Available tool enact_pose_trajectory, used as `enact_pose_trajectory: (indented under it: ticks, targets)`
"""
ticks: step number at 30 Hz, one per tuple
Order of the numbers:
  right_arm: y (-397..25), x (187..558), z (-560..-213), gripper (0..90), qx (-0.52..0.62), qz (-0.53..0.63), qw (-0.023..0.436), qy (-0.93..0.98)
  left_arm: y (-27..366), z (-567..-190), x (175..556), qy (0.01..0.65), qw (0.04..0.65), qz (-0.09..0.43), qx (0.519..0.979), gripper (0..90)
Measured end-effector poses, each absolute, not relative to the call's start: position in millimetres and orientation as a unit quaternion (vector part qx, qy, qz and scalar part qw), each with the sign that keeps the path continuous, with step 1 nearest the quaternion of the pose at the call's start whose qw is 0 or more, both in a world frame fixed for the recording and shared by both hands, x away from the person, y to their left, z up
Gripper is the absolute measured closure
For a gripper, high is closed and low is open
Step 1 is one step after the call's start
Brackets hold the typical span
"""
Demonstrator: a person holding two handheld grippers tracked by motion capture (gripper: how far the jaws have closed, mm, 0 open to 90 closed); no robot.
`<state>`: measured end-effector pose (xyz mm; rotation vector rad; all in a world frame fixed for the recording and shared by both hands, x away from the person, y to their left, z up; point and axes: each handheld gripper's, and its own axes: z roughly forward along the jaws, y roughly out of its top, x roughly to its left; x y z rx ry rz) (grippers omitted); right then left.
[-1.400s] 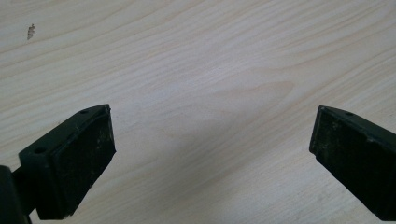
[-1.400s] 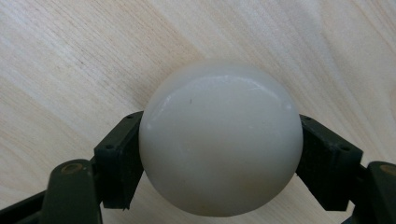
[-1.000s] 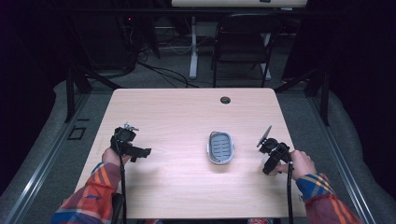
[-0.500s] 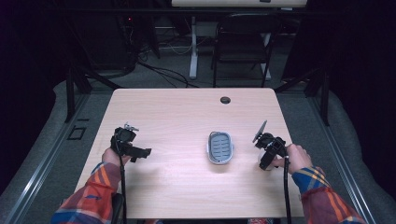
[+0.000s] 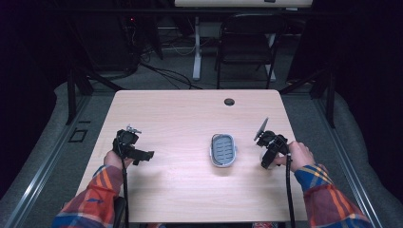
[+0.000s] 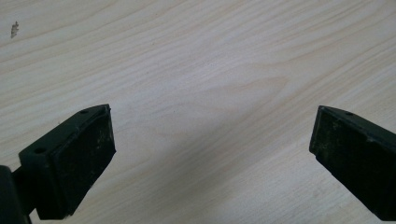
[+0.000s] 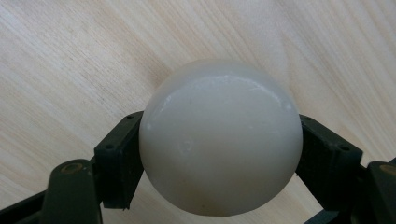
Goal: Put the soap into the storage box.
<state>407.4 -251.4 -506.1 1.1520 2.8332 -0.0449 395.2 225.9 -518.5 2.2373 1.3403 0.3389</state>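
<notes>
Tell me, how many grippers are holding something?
1. The right gripper is shut on a white soap, right of the soap dish. The left gripper is open over bare table, holding nothing.

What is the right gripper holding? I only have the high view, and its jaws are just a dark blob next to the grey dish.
Observer: In the right gripper view, the right gripper is shut on a smooth white rounded object, maybe a soap bar, clamped from both sides.
Operator: Is it resting on the table?
Observer: I cannot tell; the wooden table lies behind it in that view.
Operator: And the left gripper?
Observer: The left gripper is open, jaws wide apart, with bare wood between them.
Operator: Anything in the dish?
Observer: The ribbed grey dish looks empty from above.
</notes>
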Motion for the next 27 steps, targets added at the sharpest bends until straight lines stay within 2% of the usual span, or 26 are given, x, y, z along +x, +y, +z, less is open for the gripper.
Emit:
enact_pose_trajectory:
  ticks: [27]
  targets:
    - [-229.4, 423.8, -485.5, 24.4, 0.359, -0.015, 0.052, 0.932, 225.9, -519.1, 395.5, 0.493, 0.251, 0.122, 0.824, 0.1]
